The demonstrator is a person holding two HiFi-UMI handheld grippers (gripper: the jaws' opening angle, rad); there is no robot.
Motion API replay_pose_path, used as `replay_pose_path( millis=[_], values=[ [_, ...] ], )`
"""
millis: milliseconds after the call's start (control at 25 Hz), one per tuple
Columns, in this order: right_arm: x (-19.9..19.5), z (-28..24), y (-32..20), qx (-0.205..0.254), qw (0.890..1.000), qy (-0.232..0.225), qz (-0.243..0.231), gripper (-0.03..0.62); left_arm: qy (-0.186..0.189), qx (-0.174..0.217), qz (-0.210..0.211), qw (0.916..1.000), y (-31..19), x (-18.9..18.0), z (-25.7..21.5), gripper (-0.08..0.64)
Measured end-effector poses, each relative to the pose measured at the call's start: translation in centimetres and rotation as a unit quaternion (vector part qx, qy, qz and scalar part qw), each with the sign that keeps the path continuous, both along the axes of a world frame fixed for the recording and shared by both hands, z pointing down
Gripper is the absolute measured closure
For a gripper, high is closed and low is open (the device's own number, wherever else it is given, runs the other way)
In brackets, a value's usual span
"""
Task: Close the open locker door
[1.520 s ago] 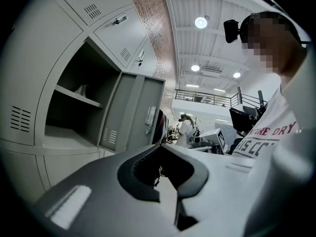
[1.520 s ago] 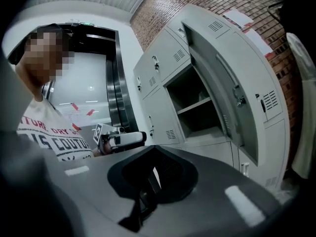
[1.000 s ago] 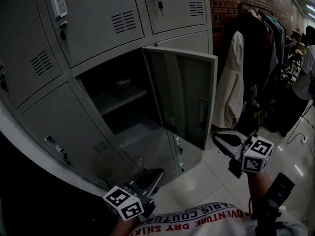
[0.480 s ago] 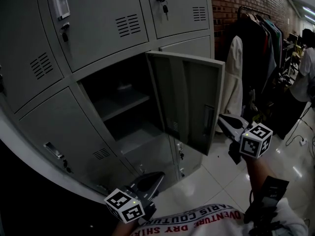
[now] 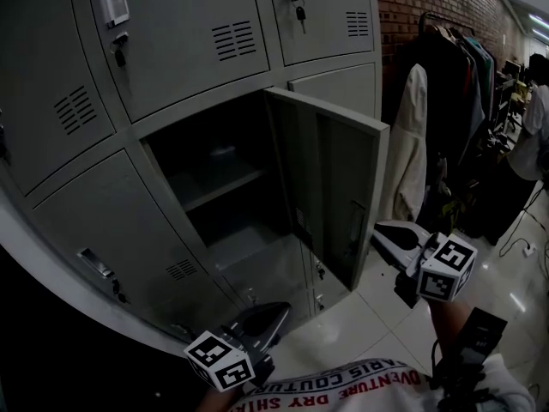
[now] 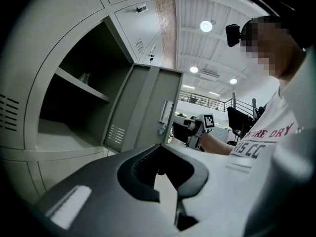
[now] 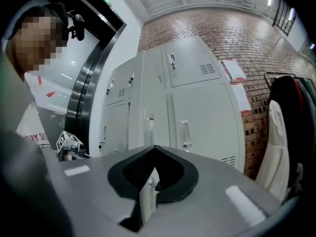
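Door (image 5: 333,187) of the locker (image 5: 210,183) hangs wide open, swung out right. It's thin sheet metal, so probably stiff, light and easy to swing. Right tongs (image 5: 386,234) are clenched on nothing just beside its free edge. I'd push there, near the handle (image 5: 356,223). Left tongs (image 5: 273,314) are clenched too, down low.

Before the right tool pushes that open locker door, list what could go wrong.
1. The right tool, jaws shut, sits at the free edge of the open grey metal locker door. A glancing push there could slip off the edge.
2. A hard shove may slam the door so that it bounces open again.
3. The cream coat on the rack hangs close behind that tool and could snag on a backswing.
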State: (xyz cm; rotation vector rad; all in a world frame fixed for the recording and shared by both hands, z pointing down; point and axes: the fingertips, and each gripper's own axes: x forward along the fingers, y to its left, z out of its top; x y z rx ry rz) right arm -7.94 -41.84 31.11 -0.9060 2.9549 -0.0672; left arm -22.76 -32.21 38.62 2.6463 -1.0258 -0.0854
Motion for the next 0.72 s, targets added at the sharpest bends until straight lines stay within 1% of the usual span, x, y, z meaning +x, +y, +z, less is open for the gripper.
replay_pose_path(
  millis=[80,200,320,520,720],
  values=[
    [-2.5,-0.4,1.6,0.008,0.999,-0.003,-0.036,0.598,0.002,-0.002,-0.003,1.0000,0.1,-0.5,0.3,0.555],
    [-6.5,-1.4,3.2,0.024,0.995,-0.018,-0.090,0.598,0.001,-0.002,-0.018,0.9998,0.2,-1.7,0.4,0.555],
    [-10.1,-1.2,4.0,0.025,0.991,-0.011,-0.131,0.598,0.001,-0.002,-0.036,0.9993,0.5,-3.3,0.3,0.555],
    [-16.2,-1.0,4.0,0.038,0.984,0.001,-0.174,0.598,0.004,0.003,-0.069,0.9976,0.6,-6.4,0.0,0.555],
    [-21.7,0.4,2.3,0.035,0.979,0.024,-0.202,0.598,0.004,0.002,-0.106,0.9943,0.5,-9.6,-0.1,0.555]
  ],
)
